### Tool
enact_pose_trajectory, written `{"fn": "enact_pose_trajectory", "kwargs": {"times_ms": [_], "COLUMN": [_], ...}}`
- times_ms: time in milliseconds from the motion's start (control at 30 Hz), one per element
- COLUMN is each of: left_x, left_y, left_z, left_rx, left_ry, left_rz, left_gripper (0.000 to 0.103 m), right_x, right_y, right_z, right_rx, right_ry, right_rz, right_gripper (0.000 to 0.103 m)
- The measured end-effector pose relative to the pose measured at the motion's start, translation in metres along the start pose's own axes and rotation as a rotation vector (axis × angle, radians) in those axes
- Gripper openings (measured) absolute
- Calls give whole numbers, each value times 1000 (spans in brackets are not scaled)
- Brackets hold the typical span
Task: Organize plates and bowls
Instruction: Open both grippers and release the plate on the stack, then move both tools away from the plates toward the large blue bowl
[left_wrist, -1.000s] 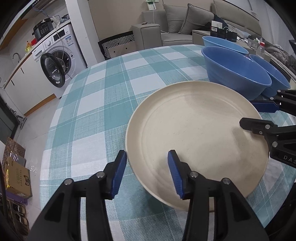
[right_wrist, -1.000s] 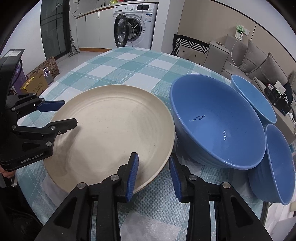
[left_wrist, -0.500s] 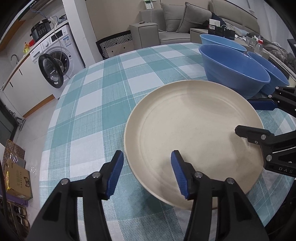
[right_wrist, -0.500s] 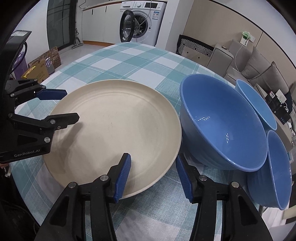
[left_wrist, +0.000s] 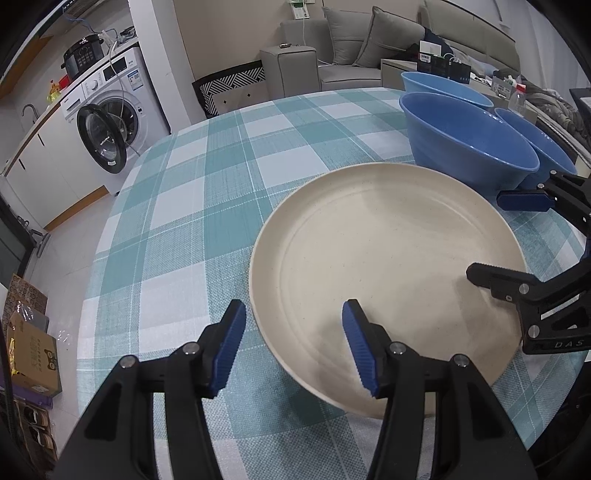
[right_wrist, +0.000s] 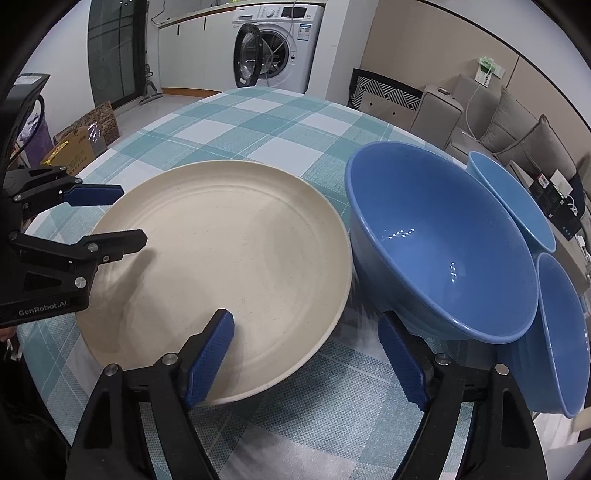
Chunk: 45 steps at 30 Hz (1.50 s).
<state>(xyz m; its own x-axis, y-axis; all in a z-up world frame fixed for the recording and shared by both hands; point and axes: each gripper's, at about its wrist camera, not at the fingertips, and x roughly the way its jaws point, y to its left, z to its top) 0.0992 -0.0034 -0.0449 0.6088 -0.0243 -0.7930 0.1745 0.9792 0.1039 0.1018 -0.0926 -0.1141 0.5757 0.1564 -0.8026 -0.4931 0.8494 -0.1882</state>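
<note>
While my right fingers (right_wrist: 314, 363) are opening, they straddle the near rim of the cream plate (right_wrist: 221, 266) and press on nothing; my left fingers (left_wrist: 293, 347) stand partly open astride the opposite rim, also gripping nothing. It lies flat on the checked worktop (left_wrist: 207, 206), between my two hands. Just right of it, nearer my right hand, sit the blue bowls (right_wrist: 436, 251). I count one plate and three bowls.

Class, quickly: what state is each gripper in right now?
Left gripper: open, astride the plate rim, not gripping.
Right gripper: opening, plate rim between its pads, untouched.
</note>
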Motion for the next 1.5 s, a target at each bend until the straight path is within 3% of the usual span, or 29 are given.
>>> {"fn": "enact_pose_trajectory", "kwargs": {"times_ms": [133,300,367,433,567,1133,1500], "left_x": [-7,-18,-23,-31,-39,-64,-73], "left_y": [6,14,18,22,27,30,5], "left_z": [1,4,6,7,10,25,63], "left_rx": [-22,-52,-77,-104,-137,-176,-124], "left_ry": [-30,-68,-88,-119,-139,-244,-280], "left_rz": [-23,-54,-66,-89,-165,-139,-135], "left_gripper": [67,70,95,101,103,103,103], "right_x": [-11,-32,-40,-47,-64,-110,-152], "right_y": [-2,3,5,4,-4,-55,-104], "right_z": [2,5,6,8,11,7,0], "right_rx": [11,-1,-3,1,31,164,235], "right_ry": [-29,-91,-114,-135,-182,-294,-361], "right_rz": [53,132,154,163,175,143,87], "right_gripper": [88,99,101,102,102,102,102]}}
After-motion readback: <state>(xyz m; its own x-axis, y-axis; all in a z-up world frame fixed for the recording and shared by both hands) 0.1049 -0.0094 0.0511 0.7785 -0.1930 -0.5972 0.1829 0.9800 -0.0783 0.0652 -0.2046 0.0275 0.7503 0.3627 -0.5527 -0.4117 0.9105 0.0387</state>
